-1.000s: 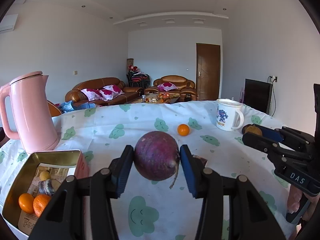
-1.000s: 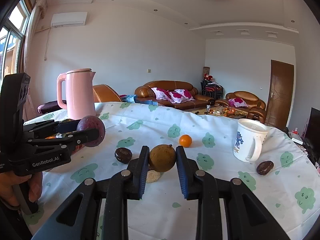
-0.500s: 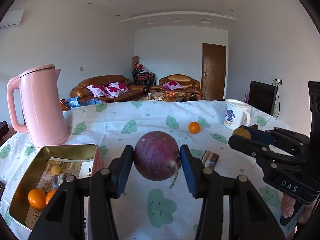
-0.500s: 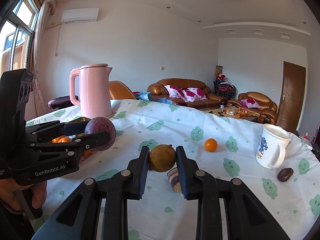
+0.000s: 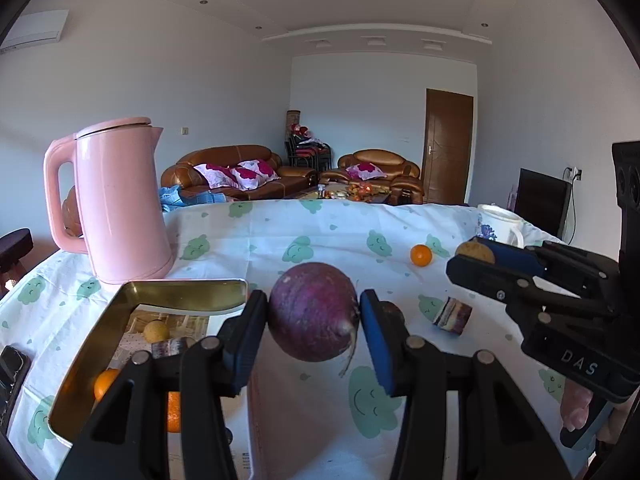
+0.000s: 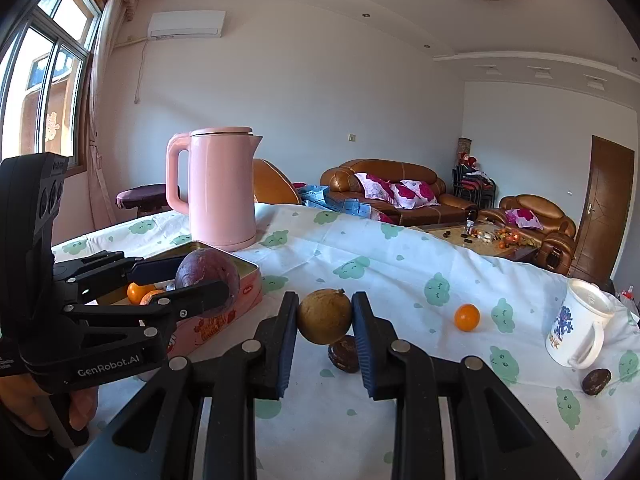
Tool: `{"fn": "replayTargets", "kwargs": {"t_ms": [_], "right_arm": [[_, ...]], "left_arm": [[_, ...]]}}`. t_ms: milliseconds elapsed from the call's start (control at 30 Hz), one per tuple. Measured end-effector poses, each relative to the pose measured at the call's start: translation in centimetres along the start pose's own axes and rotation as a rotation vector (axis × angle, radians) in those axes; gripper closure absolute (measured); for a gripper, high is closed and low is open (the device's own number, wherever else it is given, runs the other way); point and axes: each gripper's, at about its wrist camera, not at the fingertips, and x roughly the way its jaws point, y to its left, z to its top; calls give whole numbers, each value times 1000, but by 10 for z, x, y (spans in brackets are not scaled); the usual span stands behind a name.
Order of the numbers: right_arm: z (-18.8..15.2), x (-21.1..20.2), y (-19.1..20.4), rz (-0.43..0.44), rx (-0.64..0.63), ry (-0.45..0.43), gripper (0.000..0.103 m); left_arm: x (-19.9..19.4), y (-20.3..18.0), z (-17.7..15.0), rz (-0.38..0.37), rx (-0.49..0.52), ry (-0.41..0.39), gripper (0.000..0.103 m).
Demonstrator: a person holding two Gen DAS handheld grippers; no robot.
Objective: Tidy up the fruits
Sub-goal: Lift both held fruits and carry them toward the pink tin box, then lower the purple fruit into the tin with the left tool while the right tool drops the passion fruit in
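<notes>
My left gripper [image 5: 313, 309] is shut on a round purple fruit [image 5: 314, 320] and holds it above the cloth, just right of an open gold-lined tin [image 5: 180, 294]. In the tin lie oranges [image 5: 105, 382], a small yellow fruit [image 5: 156, 331] and a striped piece. My right gripper [image 6: 325, 309] is shut on a round brown fruit [image 6: 324, 318], also held above the table. Seen from the right wrist, the left gripper [image 6: 200, 280] and its purple fruit [image 6: 208, 270] hang at the tin's [image 6: 224, 320] near side. A dark fruit [image 6: 344, 354] lies under the right fingers.
A pink kettle [image 6: 222, 188] stands behind the tin. On the cloth lie a small orange [image 6: 467, 317], a striped cut piece [image 5: 452, 315] and another dark fruit [image 6: 596, 381] beside a white mug [image 6: 576, 332]. A dark flat object [image 5: 12, 364] lies left of the tin.
Both grippers have carried their fruits leftward across the table. The tin and kettle now sit closer and more central; the mug and orange have slid to the right.
</notes>
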Motion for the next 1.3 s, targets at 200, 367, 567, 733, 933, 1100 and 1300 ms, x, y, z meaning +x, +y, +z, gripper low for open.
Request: {"fn": "replayTargets", "kwargs": {"t_ms": [200, 367, 567, 733, 933, 1100, 1300], "right_arm": [[12, 11, 16, 29, -31, 3, 74], [21, 20, 31, 53, -57, 7, 74], [29, 32, 44, 83, -68, 11, 74], [36, 43, 59, 107, -86, 16, 74], [41, 56, 76, 136, -103, 29, 74], [40, 67, 91, 158, -119, 44, 74], [39, 80, 107, 184, -136, 67, 74]], "left_arm": [[-6, 17, 2, 41, -15, 1, 54], [-11, 29, 0, 52, -31, 4, 54], [-15, 44, 0, 72, -50, 4, 54], [-18, 58, 0, 95, -71, 7, 54], [-20, 76, 1, 120, -91, 11, 54], [-19, 91, 0, 143, -108, 20, 54], [-17, 107, -2, 163, -127, 34, 54]]}}
